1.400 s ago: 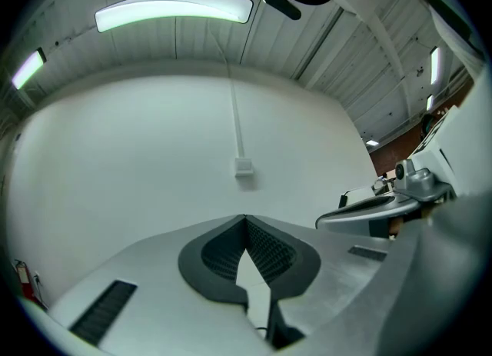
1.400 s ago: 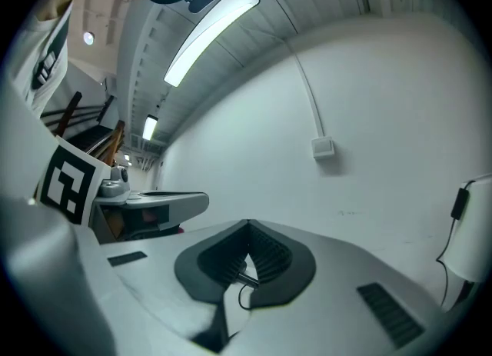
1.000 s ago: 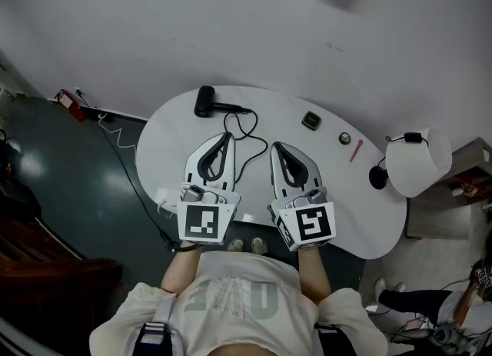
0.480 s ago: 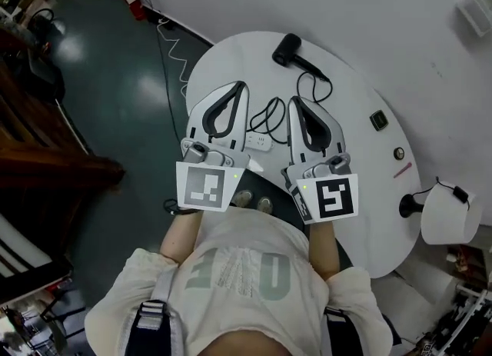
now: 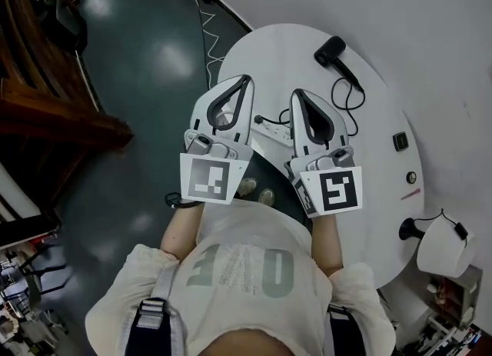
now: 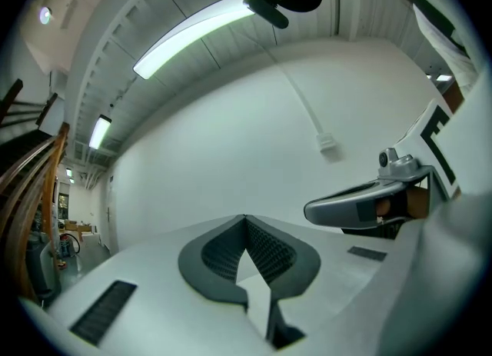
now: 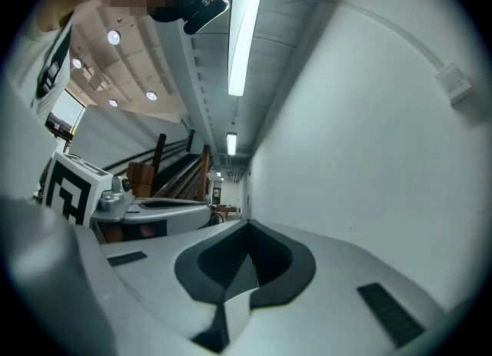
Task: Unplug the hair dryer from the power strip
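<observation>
In the head view a black hair dryer (image 5: 332, 49) lies at the far side of the white table (image 5: 292, 47). Its black cord (image 5: 352, 99) loops back toward a white power strip (image 5: 269, 126), partly seen between my two grippers. Both are held above the table's near left edge, side by side and apart. My left gripper (image 5: 244, 81) is shut with nothing in it, its jaws meeting at a point (image 6: 246, 220). The right gripper (image 5: 296, 94) is likewise shut and empty (image 7: 247, 225). The plug itself is hidden.
A white lamp shade (image 5: 442, 245) on a black base (image 5: 407, 229) stands at the table's right end, near a small black device (image 5: 400, 141) and a red pen (image 5: 410, 193). Dark wooden stairs (image 5: 46, 116) rise at left. A white coiled cable (image 5: 207, 20) lies on the floor.
The view and both grippers have swung left across the table. The hair dryer has shifted from above the grippers to the upper right, and the power strip has come into view between them.
</observation>
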`<state>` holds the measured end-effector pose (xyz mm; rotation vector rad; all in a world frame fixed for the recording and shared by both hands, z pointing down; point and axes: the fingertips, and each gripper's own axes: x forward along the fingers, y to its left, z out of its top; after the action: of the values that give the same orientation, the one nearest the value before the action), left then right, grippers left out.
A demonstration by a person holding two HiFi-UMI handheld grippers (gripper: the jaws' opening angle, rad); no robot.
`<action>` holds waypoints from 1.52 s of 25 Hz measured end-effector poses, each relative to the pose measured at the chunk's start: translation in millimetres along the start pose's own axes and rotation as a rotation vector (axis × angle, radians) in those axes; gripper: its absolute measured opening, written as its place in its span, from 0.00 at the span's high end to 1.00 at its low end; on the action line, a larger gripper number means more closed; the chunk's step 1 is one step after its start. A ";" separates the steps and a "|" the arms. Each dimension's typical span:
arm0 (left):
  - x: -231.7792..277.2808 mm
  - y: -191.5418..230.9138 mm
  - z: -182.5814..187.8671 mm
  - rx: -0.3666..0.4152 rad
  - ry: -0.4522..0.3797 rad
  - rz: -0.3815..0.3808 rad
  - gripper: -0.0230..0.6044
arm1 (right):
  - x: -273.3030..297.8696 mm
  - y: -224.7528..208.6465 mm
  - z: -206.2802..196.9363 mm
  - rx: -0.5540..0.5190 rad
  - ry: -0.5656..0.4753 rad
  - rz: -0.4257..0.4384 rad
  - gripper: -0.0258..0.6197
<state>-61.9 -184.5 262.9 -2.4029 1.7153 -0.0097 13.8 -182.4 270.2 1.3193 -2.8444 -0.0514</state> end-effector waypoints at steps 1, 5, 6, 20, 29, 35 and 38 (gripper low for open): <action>-2.6 0.8 -10.0 -0.003 0.015 -0.009 0.95 | 1.2 2.2 -1.0 0.003 0.003 0.005 0.96; 4.9 -6.3 -27.9 0.044 0.113 -0.176 0.88 | 3.2 8.8 -7.2 0.015 0.021 0.013 0.96; 7.0 -7.6 -36.5 0.066 0.146 -0.224 0.83 | 3.1 10.4 -9.0 0.017 0.028 0.012 0.96; -24.3 -50.9 -234.0 0.567 0.757 -1.065 0.58 | -9.4 9.4 -39.6 0.019 0.155 -0.080 0.96; -32.0 -59.1 -316.7 0.856 0.929 -1.269 0.57 | -20.2 5.4 -61.7 0.040 0.227 -0.141 0.96; -38.0 -58.6 -349.4 0.981 0.984 -1.324 0.57 | -25.0 8.0 -68.2 0.048 0.242 -0.157 0.96; -37.9 -58.7 -350.2 0.973 0.990 -1.332 0.57 | -25.0 6.9 -71.8 0.058 0.248 -0.159 0.96</action>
<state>-59.6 -182.9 619.9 -2.1656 -0.2624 -1.8373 26.0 -160.8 342.3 1.4471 -2.5512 0.1815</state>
